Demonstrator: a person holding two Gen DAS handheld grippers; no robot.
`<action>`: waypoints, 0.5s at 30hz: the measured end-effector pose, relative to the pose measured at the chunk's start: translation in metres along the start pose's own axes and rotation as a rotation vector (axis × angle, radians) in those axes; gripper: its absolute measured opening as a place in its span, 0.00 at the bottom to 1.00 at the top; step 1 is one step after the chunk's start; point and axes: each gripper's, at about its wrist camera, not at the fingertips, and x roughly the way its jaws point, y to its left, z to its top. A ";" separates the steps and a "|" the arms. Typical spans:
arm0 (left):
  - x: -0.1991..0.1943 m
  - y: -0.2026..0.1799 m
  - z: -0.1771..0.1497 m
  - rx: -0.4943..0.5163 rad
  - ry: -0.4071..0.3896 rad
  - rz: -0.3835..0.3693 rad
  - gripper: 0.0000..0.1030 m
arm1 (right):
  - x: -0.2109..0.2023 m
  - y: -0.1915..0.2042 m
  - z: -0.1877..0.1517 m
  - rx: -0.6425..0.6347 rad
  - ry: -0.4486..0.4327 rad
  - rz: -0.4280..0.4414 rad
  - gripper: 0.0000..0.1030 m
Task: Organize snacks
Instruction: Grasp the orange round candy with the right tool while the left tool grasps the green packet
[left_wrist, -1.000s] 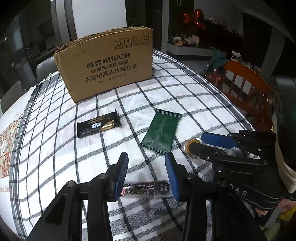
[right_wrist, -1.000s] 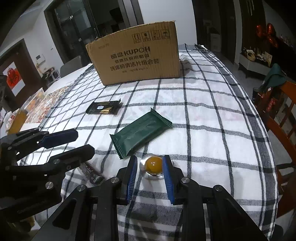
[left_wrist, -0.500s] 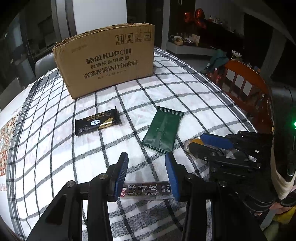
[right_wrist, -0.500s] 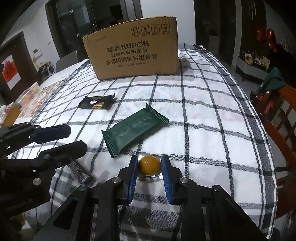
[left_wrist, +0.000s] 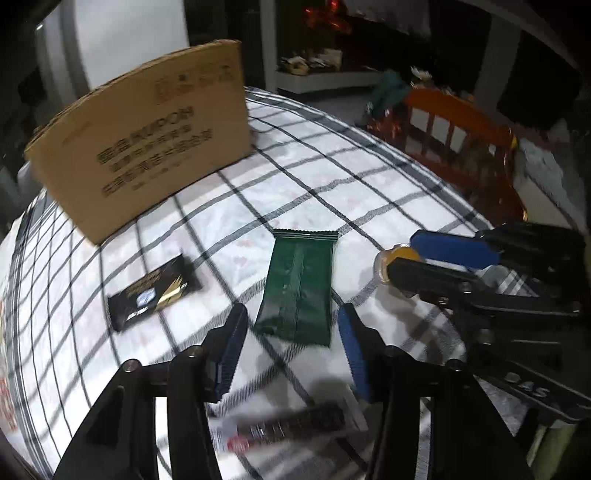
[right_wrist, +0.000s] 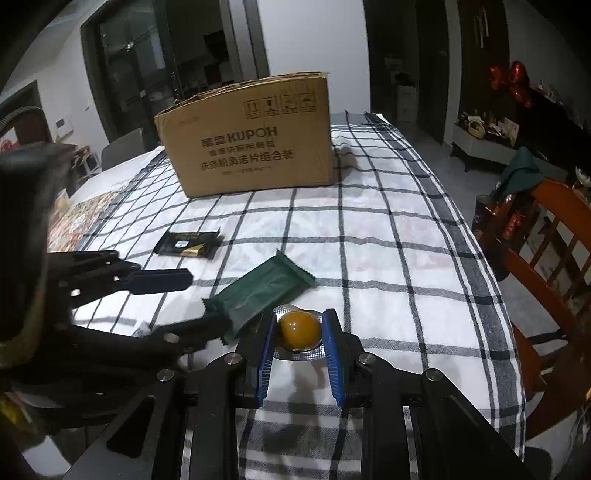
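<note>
My left gripper (left_wrist: 291, 347) hangs over the checked tablecloth (left_wrist: 369, 192) with its jaws opening and nothing between the pads. A dark snack stick (left_wrist: 291, 424) lies blurred on the cloth just under and behind its fingers. Right ahead lies a green packet (left_wrist: 299, 288), and a black packet (left_wrist: 155, 291) is further left. My right gripper (right_wrist: 300, 332) is shut on a round orange snack (right_wrist: 298, 329) in a foil-rimmed blister, low over the cloth. The green packet (right_wrist: 262, 291) lies just to its left, with the left gripper (right_wrist: 207, 299) beside it.
A tall cardboard box (right_wrist: 247, 136) stands at the far side of the table, beyond the black packet (right_wrist: 188, 243). An orange wooden chair (right_wrist: 546, 258) sits off the right edge. A patterned mat (right_wrist: 81, 218) lies at the far left.
The left jaws have spread and the dark stick, earlier between the pads, now lies loose on the cloth. The left gripper moved toward the green packet. The right gripper keeps the orange snack.
</note>
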 end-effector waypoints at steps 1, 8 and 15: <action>0.005 0.000 0.003 0.012 0.011 0.001 0.53 | 0.002 -0.002 0.001 0.009 0.004 -0.007 0.26; 0.024 0.003 0.014 0.039 0.045 -0.011 0.55 | 0.007 -0.012 0.011 0.039 -0.001 -0.034 0.26; 0.042 -0.003 0.018 0.064 0.085 0.015 0.55 | 0.009 -0.017 0.012 0.048 -0.005 -0.035 0.26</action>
